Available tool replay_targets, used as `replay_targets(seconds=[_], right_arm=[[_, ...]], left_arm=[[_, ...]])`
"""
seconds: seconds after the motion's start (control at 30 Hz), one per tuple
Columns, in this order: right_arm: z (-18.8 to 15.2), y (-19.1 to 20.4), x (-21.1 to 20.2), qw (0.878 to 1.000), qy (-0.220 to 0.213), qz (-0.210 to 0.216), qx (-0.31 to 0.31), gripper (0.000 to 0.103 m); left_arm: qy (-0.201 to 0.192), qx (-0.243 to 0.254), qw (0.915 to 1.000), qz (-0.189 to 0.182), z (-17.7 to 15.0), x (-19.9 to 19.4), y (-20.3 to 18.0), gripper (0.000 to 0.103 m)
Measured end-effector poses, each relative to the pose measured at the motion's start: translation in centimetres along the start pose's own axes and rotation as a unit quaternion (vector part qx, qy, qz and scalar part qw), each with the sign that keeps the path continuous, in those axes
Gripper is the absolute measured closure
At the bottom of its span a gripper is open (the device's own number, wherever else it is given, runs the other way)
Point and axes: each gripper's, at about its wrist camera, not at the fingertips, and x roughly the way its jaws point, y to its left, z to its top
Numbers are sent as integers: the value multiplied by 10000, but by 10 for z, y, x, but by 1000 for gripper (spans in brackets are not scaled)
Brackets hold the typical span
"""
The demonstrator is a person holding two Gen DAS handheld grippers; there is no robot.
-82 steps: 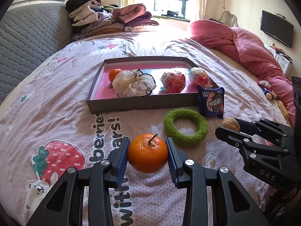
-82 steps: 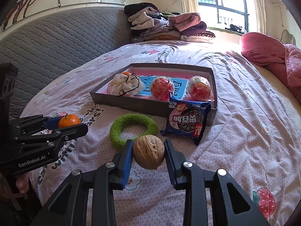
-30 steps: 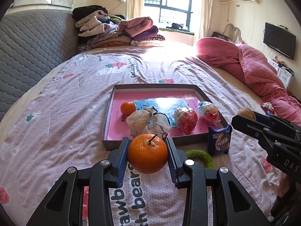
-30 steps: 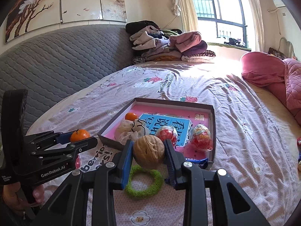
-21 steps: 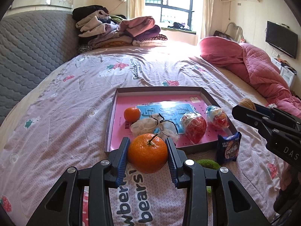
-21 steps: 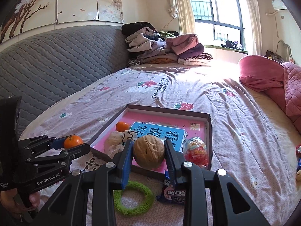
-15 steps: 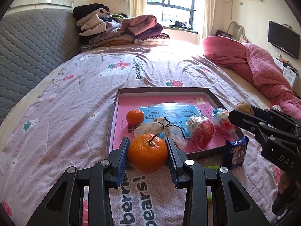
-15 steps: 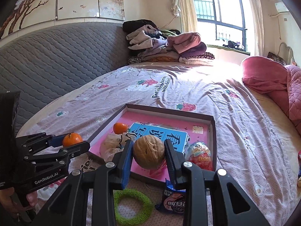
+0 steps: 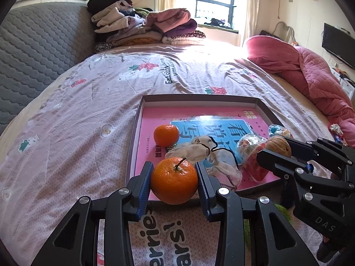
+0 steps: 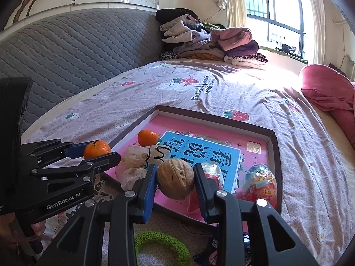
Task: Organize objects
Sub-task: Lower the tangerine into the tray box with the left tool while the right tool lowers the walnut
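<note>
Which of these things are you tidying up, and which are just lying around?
Being tidied:
- orange in the left tongs
- walnut in the right tongs
- tray with a small orange, cloth pouch and wrapped sweets
- green ring and snack packet, not yet in the tray

Just lying about:
- folded clothes
- pink quilt
- television

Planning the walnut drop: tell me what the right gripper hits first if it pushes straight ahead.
The right gripper, shut on the walnut, points down into the tray. Likely first contact is the red wrapped snack just beyond the fingertips, though depth is unclear.
</note>
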Motion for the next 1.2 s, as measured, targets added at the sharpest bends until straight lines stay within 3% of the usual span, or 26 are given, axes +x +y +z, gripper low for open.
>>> replay_targets(seconds=[0.7,1.2], right_arm=[[-14,7,59,9975,666,-41,-253,70],[-14,3,62,9974,693,-147,-136,70]], left_arm=[[416,-45,9991,62,-8,48,10,64],[458,4,9989,53,-10,52,9,63]])
